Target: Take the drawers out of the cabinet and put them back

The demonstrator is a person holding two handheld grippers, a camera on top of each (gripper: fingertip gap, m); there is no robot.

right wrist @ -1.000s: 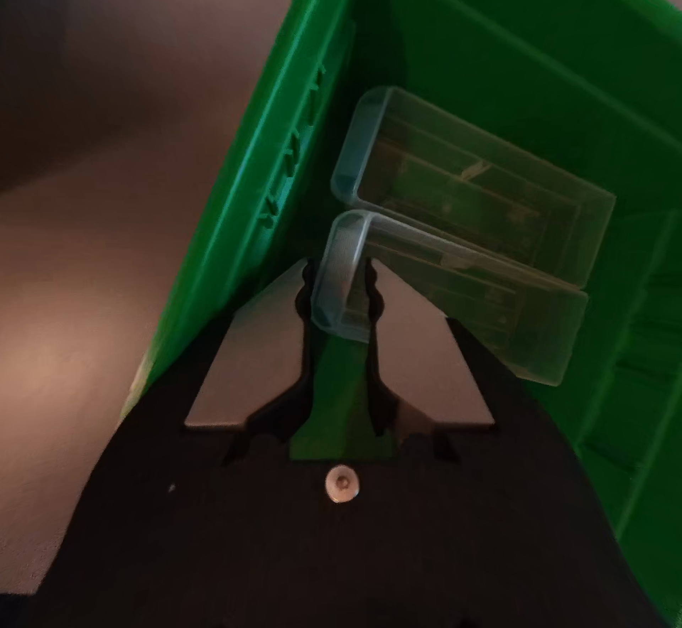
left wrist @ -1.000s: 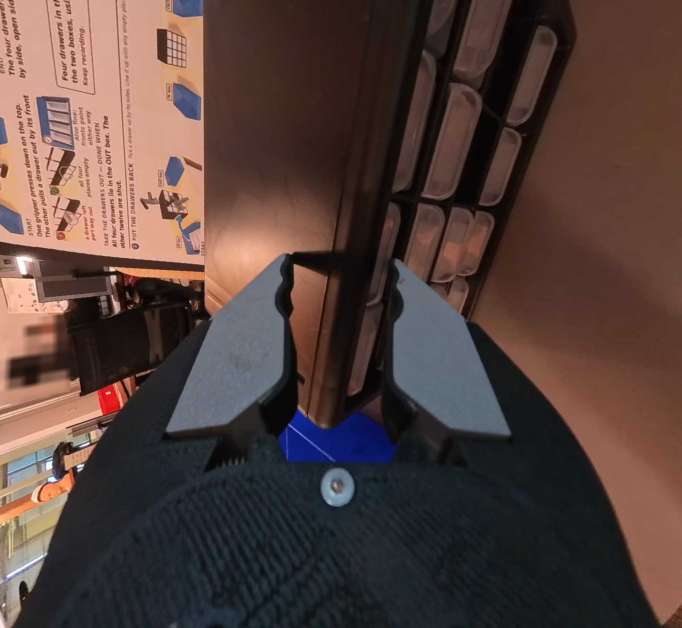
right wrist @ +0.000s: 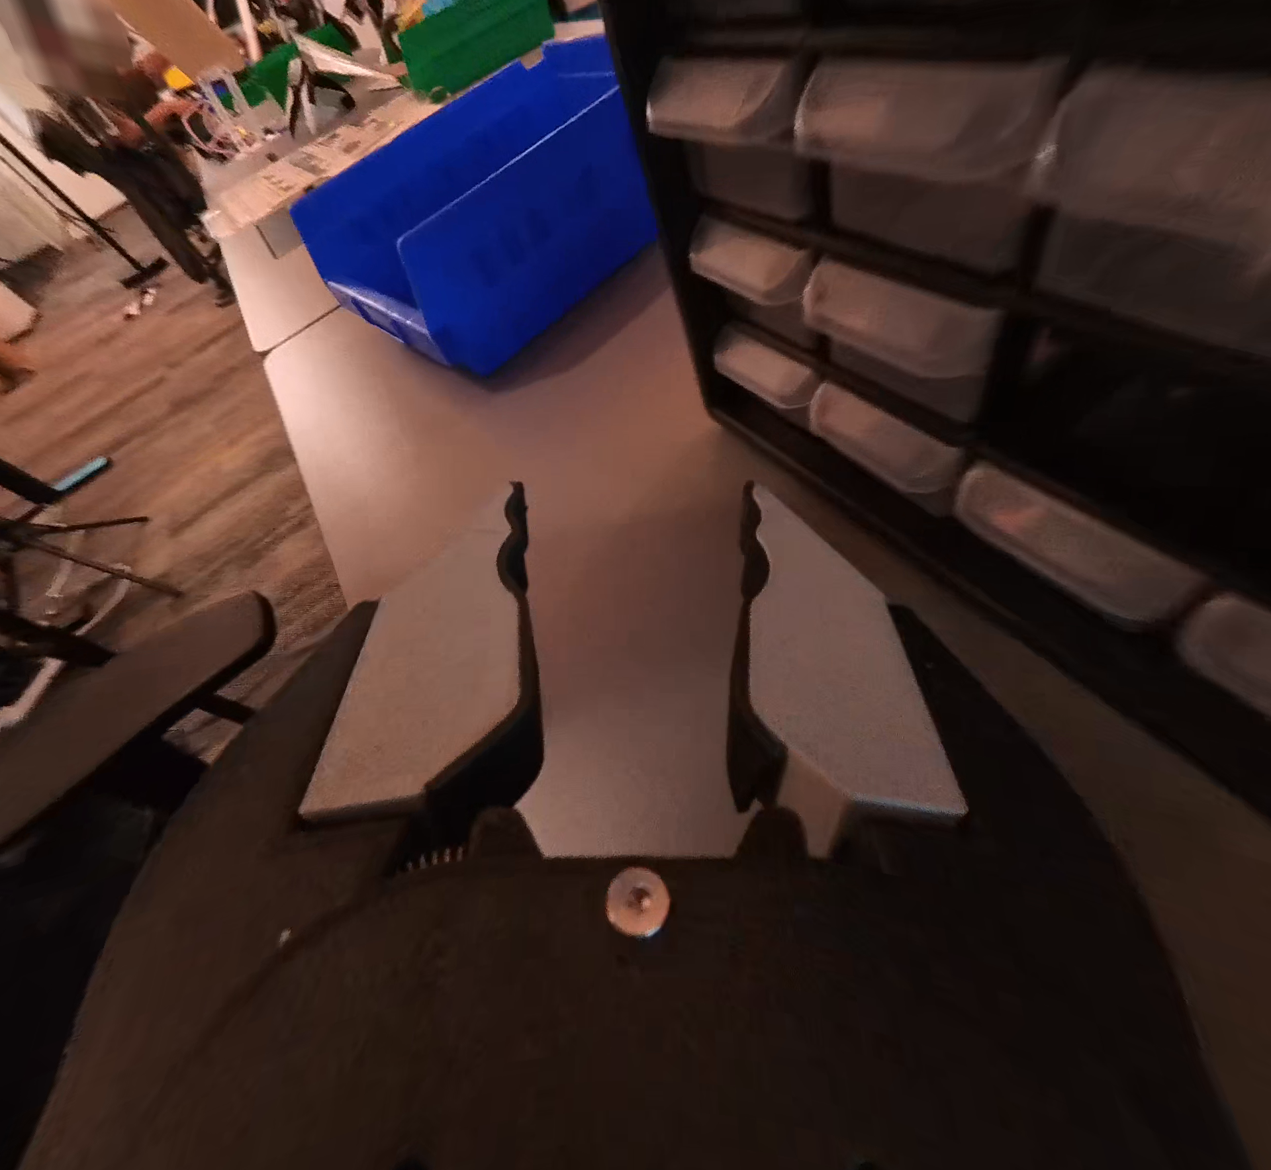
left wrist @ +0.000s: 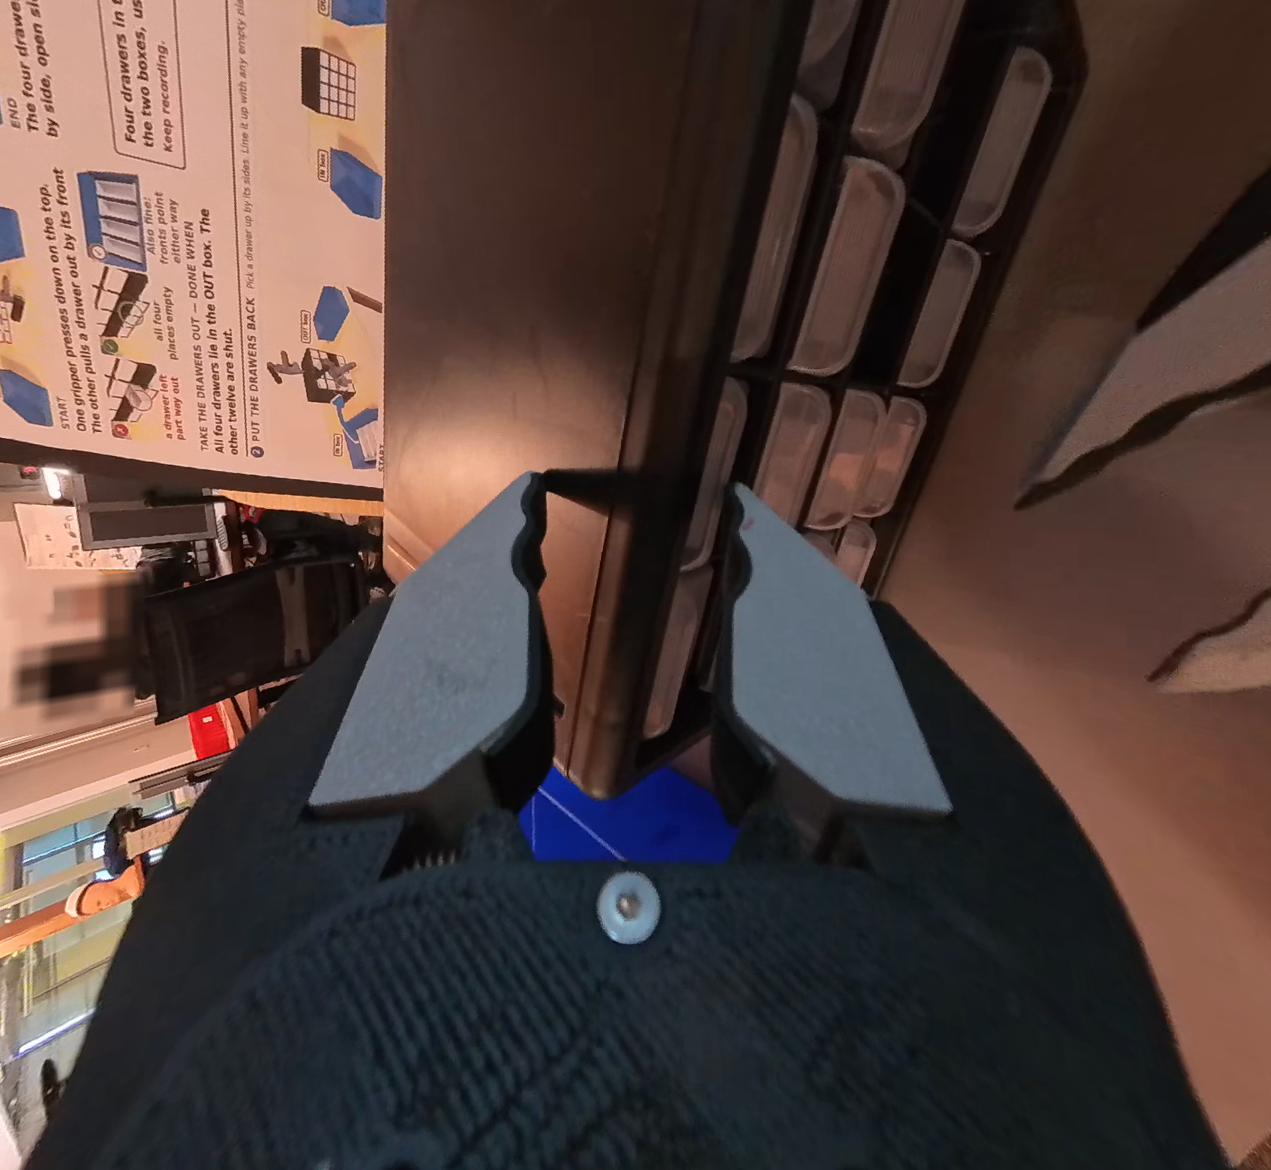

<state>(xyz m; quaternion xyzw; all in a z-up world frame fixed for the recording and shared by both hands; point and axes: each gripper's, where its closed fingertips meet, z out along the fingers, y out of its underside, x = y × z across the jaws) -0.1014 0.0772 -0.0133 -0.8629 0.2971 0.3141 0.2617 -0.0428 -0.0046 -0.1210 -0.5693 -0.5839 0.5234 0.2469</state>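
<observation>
**Q:** Cabinet (right wrist: 963, 312) — where does it stand, and what do the two grippers do?

**A:** It stands on the worktop (right wrist: 584, 449), at the right of the right wrist view, with a blue bin (right wrist: 481, 229) beyond its far left corner. Translucent drawers (right wrist: 901, 319) fill most bays; at least one bay at the right looks dark and may be empty. The left gripper (left wrist: 633, 518) sits over the cabinet's top front edge, fingers (left wrist: 447, 656) apart on either side of it; whether they press on it cannot be told. The right gripper (right wrist: 633, 518) hovers low over the worktop, fingers spread, holding nothing, near the lower drawers but apart from them.

**Q:** What could go wrong from here?

**A:** Probably a drawer pull comes next. The view is blurred, which suggests fast motion; a hurried approach could strike a neighbouring drawer front. If the left gripper bears down too lightly, the cabinet may slide or tip forward.
</observation>
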